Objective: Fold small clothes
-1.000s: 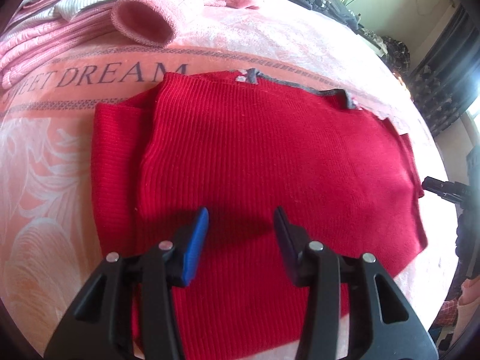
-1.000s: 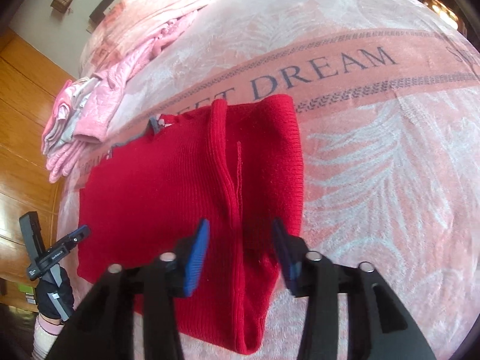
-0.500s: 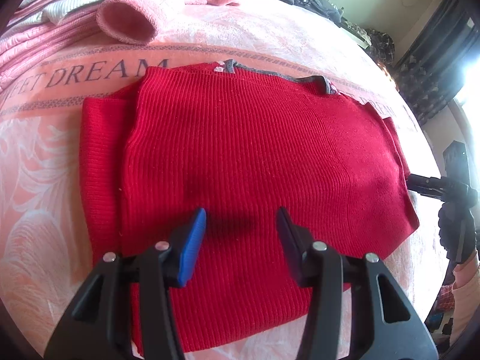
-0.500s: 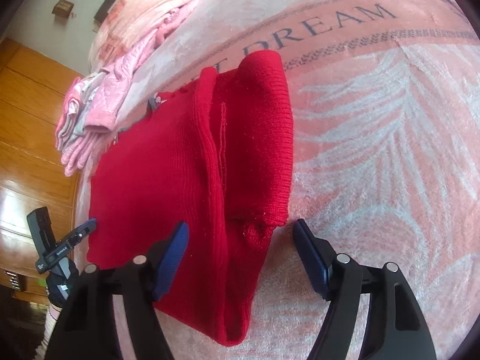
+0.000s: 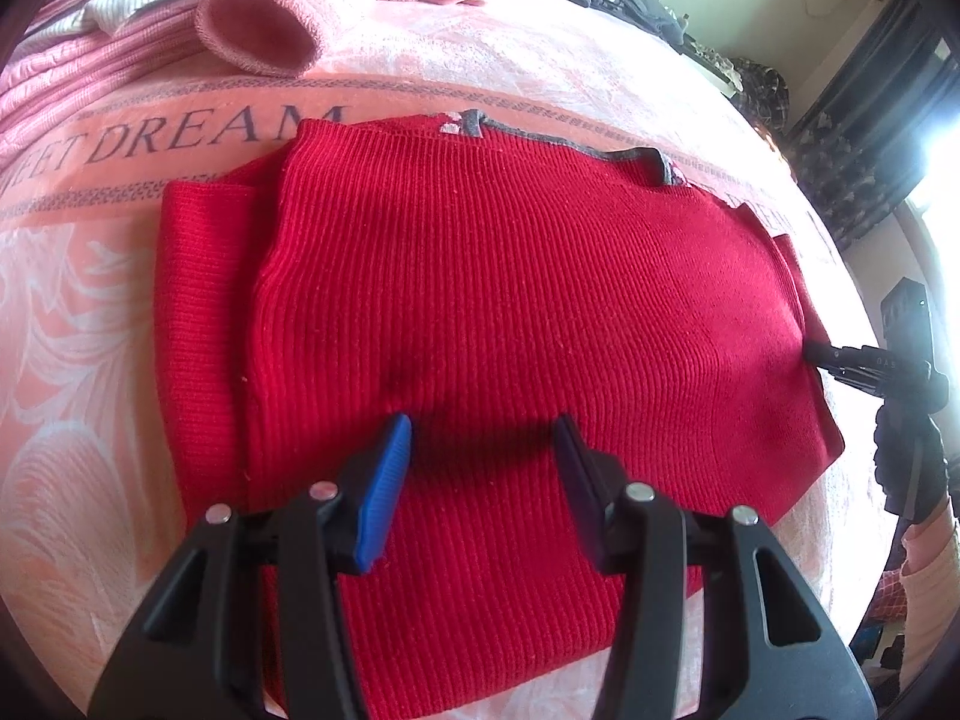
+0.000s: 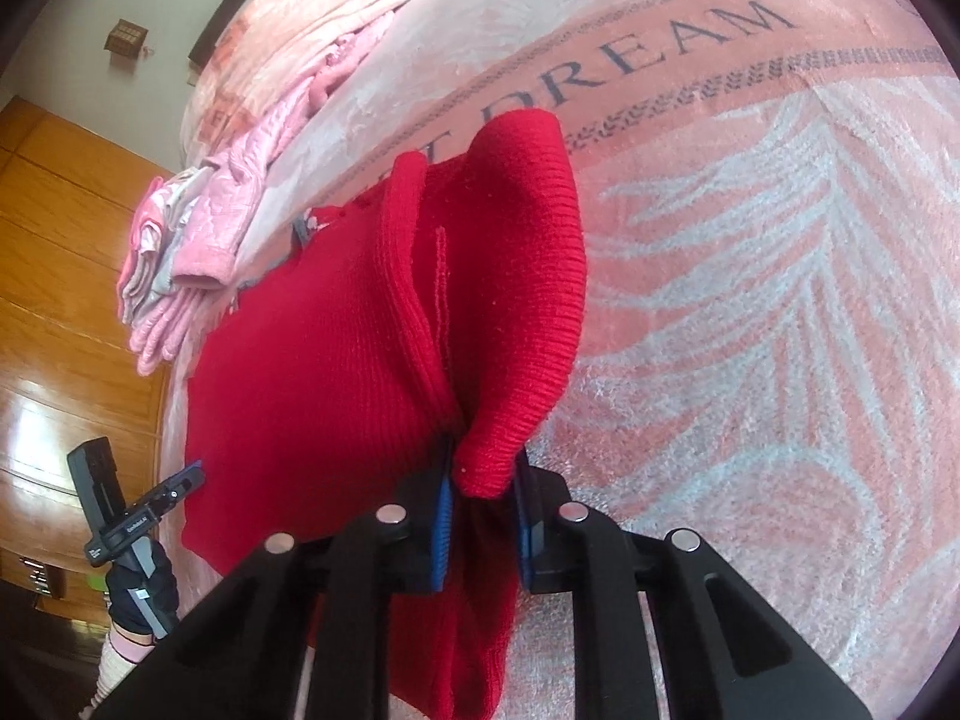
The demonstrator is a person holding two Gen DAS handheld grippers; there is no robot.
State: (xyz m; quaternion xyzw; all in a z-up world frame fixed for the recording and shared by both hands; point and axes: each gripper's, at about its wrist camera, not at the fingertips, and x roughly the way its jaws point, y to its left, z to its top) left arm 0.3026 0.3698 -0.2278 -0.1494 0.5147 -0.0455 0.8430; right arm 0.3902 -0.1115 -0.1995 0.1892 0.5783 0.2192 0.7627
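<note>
On the pink blanket [image 5: 90, 312] lies the red knitted sweater [image 5: 510, 276], spread nearly flat with its ribs running up and down in our left wrist view. Its grey collar [image 5: 576, 147] is at the far edge, close to the printed band with the word DREAM [image 5: 216, 129]. One side of the sweater is folded inward, so we see a second red layer at the left of that view.

From the right wrist view, the same sweater [image 6: 312, 372] has a sleeve [image 6: 528, 276] which rises up in a fold from the blanket [image 6: 780, 300]. Our right gripper [image 6: 483, 516] is closed on the low end of this sleeve; the red cloth is pinched between the two blue pads [image 6: 443, 516]. How much cloth sits behind the pads we cannot see well, maybe more than one layer.

Our left gripper [image 5: 483, 450] hovers over the near part of the sweater with the jaws wide apart and nothing between them. Its shadow falls on the cloth just under it. We cannot say if the fingertips touch the knit.

Farther away, a heap of pink clothes [image 5: 252, 30] rests at the far side of the blanket, also seen in the right view [image 6: 198, 252]. Behind it stands a wall of wood panels [image 6: 66, 252].
</note>
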